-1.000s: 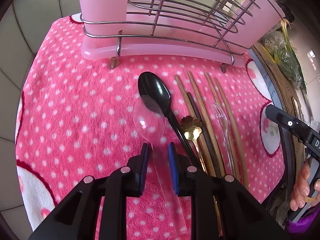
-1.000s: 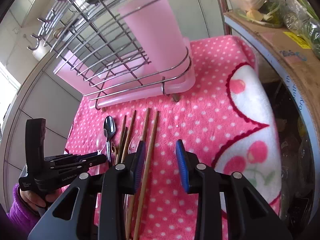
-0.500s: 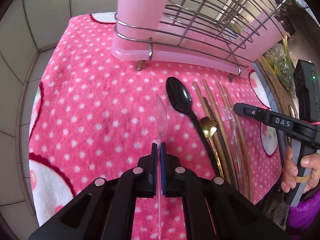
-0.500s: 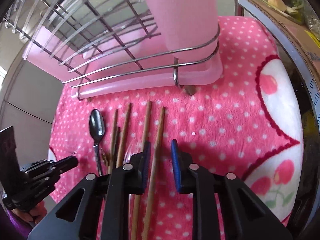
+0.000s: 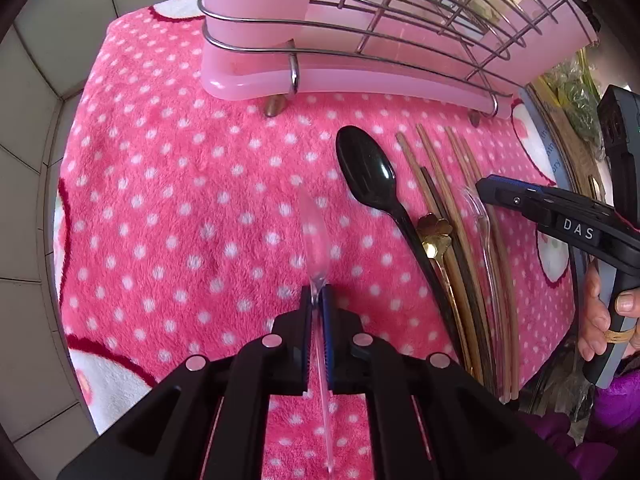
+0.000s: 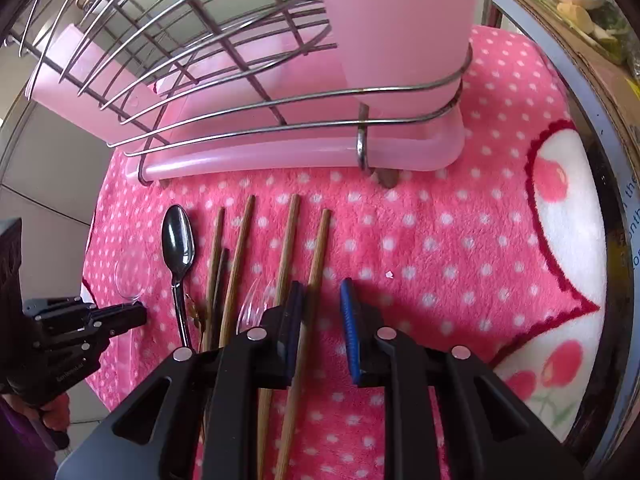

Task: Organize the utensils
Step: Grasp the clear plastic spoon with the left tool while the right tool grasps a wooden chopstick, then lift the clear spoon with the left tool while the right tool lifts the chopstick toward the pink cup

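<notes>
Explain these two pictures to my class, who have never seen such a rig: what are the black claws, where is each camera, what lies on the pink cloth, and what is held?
No robot here: a person holds a two-finger gripper in each hand, each carrying a forward-looking fisheye camera. In the left camera's picture, the left gripper is shut on a clear plastic spoon. In the right camera's picture, the right gripper is open, its fingers either side of a wooden chopstick. On the polka-dot towel lie a black spoon, more chopsticks, a gold spoon and another clear utensil. Behind stands a wire dish rack on a pink tray.
</notes>
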`<state>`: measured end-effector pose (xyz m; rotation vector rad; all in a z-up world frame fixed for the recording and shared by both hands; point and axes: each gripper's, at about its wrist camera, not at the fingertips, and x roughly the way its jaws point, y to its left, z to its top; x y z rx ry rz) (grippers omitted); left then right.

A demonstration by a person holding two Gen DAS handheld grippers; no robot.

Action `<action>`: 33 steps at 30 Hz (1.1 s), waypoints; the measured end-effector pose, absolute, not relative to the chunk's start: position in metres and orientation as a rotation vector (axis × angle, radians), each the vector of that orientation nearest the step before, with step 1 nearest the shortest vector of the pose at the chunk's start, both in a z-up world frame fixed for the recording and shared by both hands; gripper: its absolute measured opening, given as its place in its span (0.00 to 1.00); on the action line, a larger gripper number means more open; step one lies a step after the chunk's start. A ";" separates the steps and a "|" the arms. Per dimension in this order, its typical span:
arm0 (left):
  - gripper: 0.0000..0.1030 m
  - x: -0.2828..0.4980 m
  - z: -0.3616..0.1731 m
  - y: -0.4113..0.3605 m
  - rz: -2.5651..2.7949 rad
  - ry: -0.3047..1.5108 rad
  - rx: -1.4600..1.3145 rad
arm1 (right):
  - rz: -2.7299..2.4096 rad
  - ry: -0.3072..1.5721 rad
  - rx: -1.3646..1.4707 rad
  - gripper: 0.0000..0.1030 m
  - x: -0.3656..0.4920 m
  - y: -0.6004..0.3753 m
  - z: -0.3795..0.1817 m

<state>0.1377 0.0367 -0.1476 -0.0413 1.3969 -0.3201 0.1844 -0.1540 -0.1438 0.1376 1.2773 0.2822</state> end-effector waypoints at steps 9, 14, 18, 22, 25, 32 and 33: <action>0.05 0.160 -0.154 0.032 -0.340 1.518 -0.064 | 0.325 1.264 0.189 0.08 0.182 -0.164 -0.144; 0.05 0.172 -0.156 0.036 -0.332 1.570 -0.091 | 0.336 1.245 0.220 0.08 0.178 -0.172 -0.143; 0.03 0.169 -0.152 0.037 -0.316 1.525 -0.084 | 0.348 1.210 0.252 0.07 0.166 -0.182 -0.136; 0.03 0.149 -0.136 0.041 -0.311 1.408 -0.077 | 0.360 1.138 0.290 0.07 0.151 -0.197 -0.122; 0.03 0.130 -0.116 0.045 -0.313 1.301 -0.091 | 0.359 1.071 0.295 0.07 0.136 -0.210 -0.106; 0.03 0.092 -0.064 0.057 -0.308 1.060 -0.154 | 0.353 0.852 0.264 0.06 0.100 -0.230 -0.045; 0.03 0.090 -0.055 0.060 -0.306 1.030 -0.157 | 0.354 0.817 0.259 0.06 0.095 -0.232 -0.036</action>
